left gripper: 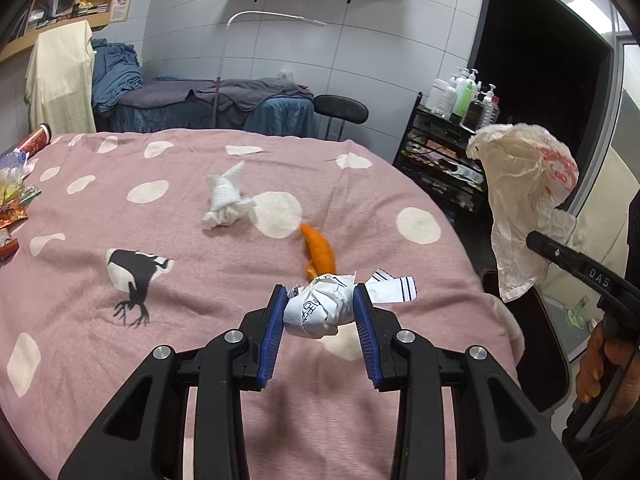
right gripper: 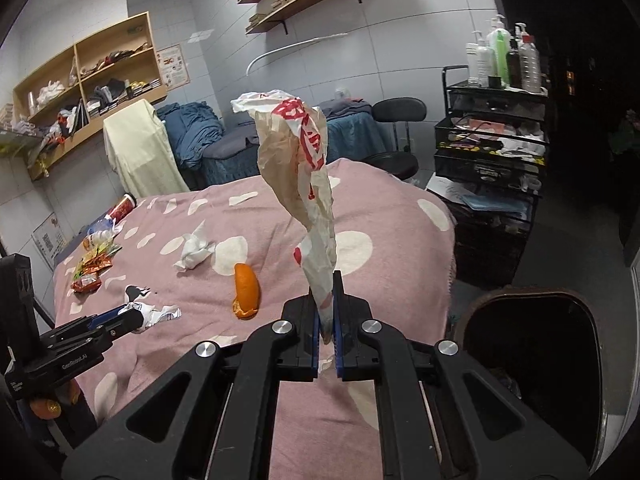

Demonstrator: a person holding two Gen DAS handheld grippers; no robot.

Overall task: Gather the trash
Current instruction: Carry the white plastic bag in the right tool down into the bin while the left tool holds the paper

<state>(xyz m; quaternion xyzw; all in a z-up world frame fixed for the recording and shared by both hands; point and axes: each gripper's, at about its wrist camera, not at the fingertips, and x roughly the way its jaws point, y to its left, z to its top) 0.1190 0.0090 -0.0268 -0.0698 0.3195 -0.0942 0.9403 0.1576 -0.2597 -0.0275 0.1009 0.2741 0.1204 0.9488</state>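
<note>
Orange peel (right gripper: pixel 245 291) beside crumpled tissue (right gripper: pixel 194 251) | snack wrappers (right gripper: pixel 93 270) (far edge) | blanket (right gripper: pixel 280 216)

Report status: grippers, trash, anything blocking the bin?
Left gripper shut on paper ball. Right gripper shut on plastic bag. Bin open, unobstructed.

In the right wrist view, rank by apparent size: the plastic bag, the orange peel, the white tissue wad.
1. plastic bag, pinched in the right gripper, largest, though nearest the camera.
2 and 3. orange peel and white tissue wad look alike; the tissue lies farther back, so unranked.
</note>
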